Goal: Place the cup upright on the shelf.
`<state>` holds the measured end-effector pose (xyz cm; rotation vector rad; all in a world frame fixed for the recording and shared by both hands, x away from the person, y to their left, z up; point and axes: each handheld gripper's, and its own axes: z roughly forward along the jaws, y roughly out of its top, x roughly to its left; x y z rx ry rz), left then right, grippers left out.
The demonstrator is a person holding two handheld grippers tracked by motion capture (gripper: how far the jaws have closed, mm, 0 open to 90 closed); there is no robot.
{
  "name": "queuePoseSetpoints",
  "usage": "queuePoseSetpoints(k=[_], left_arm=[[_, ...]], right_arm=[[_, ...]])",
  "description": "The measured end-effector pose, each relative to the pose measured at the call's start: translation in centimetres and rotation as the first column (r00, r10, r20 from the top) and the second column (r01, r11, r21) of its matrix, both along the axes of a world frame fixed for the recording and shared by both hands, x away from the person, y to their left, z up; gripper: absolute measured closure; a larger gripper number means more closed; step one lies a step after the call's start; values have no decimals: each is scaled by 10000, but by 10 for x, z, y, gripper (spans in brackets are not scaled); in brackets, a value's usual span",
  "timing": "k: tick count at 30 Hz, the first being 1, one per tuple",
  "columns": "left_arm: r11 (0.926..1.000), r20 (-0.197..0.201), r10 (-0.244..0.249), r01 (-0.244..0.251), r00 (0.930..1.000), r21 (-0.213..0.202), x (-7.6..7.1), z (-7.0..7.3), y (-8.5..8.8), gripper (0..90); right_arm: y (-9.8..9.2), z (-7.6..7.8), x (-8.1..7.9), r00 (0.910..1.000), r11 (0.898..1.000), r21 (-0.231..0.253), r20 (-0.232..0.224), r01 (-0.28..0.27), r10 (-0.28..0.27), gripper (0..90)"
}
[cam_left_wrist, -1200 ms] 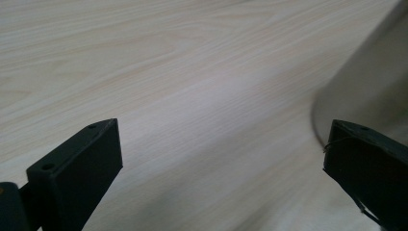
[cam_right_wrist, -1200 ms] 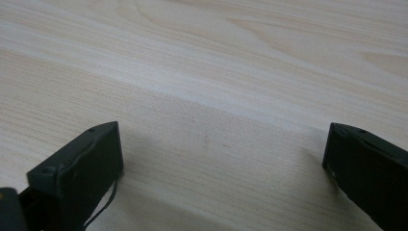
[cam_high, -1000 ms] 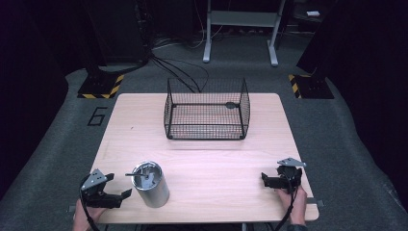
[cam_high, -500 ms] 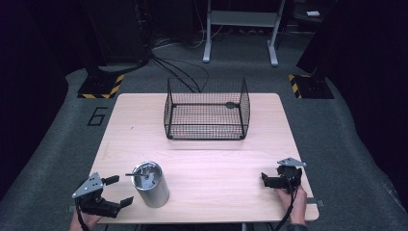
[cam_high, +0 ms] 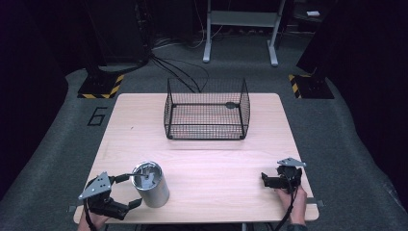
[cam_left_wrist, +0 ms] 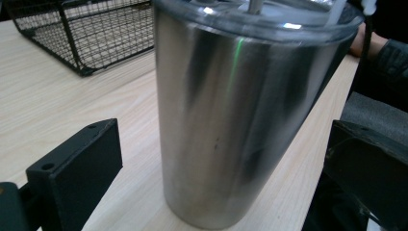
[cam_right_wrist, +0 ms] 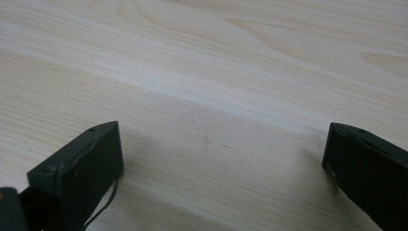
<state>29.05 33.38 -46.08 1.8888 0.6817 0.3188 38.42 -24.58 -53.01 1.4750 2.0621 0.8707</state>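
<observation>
A stainless steel tumbler (cam_high: 153, 186) with a clear lid stands upright near the table's front left edge. My left gripper (cam_high: 131, 190) is open, one jaw on each side of the tumbler's left flank. In the left gripper view the tumbler (cam_left_wrist: 226, 120) stands close between the two black jaws of that gripper (cam_left_wrist: 221, 144), with gaps showing on both sides. My right gripper (cam_high: 264, 180) rests near the front right edge, held by a hand. Its jaws are wide apart over bare wood in the right gripper view (cam_right_wrist: 223, 139), so it is open with nothing between them.
A black wire basket (cam_high: 207, 111) stands at the back middle of the wooden table (cam_high: 211, 159), also seen at the upper left as the basket (cam_left_wrist: 82, 29). Dark floor, cables and stand legs lie beyond the table.
The left gripper has spread its jaws wider and moved right toward the tumbler, so the jaws now flank it. The right gripper and the tumbler have stayed put.
</observation>
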Motion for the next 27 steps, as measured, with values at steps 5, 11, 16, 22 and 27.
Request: queuePoseSetpoints(k=[5,11,16,22,27], left_arm=[[9998,231,-134,137,9996,-159,3,3,-7,0],[9989,474,-302,318,9984,-345,6,7,-14,0],[9980,628,-397,427,9972,-468,9,7,-19,0],[9967,854,-273,337,9960,-744,12,6,-24,0],[9980,883,-31,86,9961,-620,14,6,-29,2]], right_arm=[[0,0,0,10000,10000,1,-3,-1,1,0],[0,0,0,10000,10000,2,-1,-2,2,0],[0,0,0,10000,10000,1,0,-1,1,0],[0,0,0,10000,10000,1,-3,-1,1,0],[0,0,0,10000,10000,0,-3,-3,3,0]])
